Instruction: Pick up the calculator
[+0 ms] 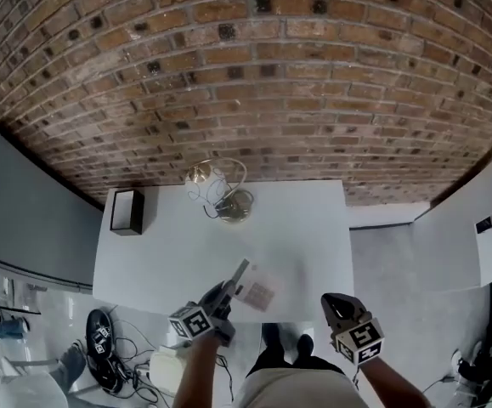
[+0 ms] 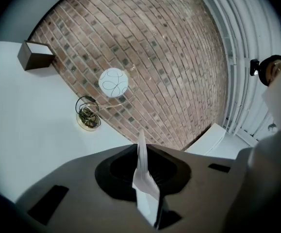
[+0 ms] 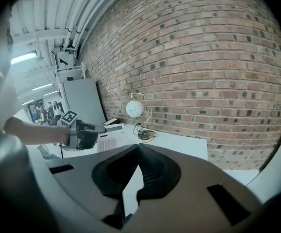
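Left gripper [image 1: 231,289], at lower centre of the head view, is seen clamped on the white calculator [image 1: 258,292], which is held tilted over the near edge of the table [image 1: 313,228]; the right gripper [image 1: 330,303], at lower right, is shown empty. Left gripper view: the calculator is gripped edge-on between narrowly set jaws. Right gripper view: the jaws are closed together with nothing between them

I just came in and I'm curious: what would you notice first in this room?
The big red-brown brick wall fills the back. By it, on the white table, stands a round white globe lamp; near the front edge the left gripper holds a thin white calculator.
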### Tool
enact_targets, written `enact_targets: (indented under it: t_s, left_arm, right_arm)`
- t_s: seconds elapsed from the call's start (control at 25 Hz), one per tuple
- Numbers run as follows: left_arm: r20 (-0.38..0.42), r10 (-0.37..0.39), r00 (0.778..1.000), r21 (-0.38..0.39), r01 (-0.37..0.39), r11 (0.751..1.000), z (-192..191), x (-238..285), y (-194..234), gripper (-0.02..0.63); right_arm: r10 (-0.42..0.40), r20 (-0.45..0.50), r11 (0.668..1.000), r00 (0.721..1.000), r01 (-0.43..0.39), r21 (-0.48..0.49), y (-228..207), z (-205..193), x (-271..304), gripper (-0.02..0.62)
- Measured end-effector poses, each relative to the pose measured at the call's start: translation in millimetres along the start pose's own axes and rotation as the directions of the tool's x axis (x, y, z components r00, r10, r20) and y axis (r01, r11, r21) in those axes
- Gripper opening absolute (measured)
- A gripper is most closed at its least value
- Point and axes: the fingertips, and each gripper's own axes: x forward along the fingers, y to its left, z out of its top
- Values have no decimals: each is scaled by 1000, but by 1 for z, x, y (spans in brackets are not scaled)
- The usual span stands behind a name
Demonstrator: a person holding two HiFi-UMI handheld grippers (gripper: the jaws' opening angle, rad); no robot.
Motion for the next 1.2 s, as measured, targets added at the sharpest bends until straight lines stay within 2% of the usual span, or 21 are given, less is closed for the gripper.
enact_targets:
  t_s: [0.16, 0.4, 0.6, 0.72, 0.84, 1.04, 1.12, 1.2]
  left_arm:
    - [68, 14, 998, -12, -13, 1000, -9, -26, -31, 67]
    - [152, 29, 988, -81, -17, 997, -33, -55, -76, 67]
    - [204, 53, 978, -92, -35, 995, -52, -75, -104, 67]
    - [222, 86, 971, -70, -72, 995, -59, -91, -119, 67]
    - [256, 77, 964, -94, -55, 994, -70, -104, -134, 67]
    - [265, 115, 957, -94, -93, 991, -85, -127, -149, 67]
    - [260, 161, 952, -97, -140, 985, -89, -140, -148, 67]
    - [271, 156, 950, -109, -131, 985, -91, -149, -151, 67]
  right_arm:
    - [13, 34, 1000, 999, -13, -8, -4, -1, -33, 12]
    - [23, 90, 1000, 996, -22, -17, -17, 1, -78, 11]
    - [52, 116, 998, 992, -46, -51, -23, -1, -111, 12]
    - [75, 129, 995, 989, -67, -68, -24, -4, -125, 12]
    - [97, 137, 993, 986, -87, -78, -24, -7, -135, 12]
    - [117, 157, 991, 981, -104, -87, -22, -6, -148, 12]
    - [126, 165, 989, 978, -111, -94, -17, -4, -151, 12]
    - [131, 172, 988, 976, -115, -101, -10, -2, -153, 12]
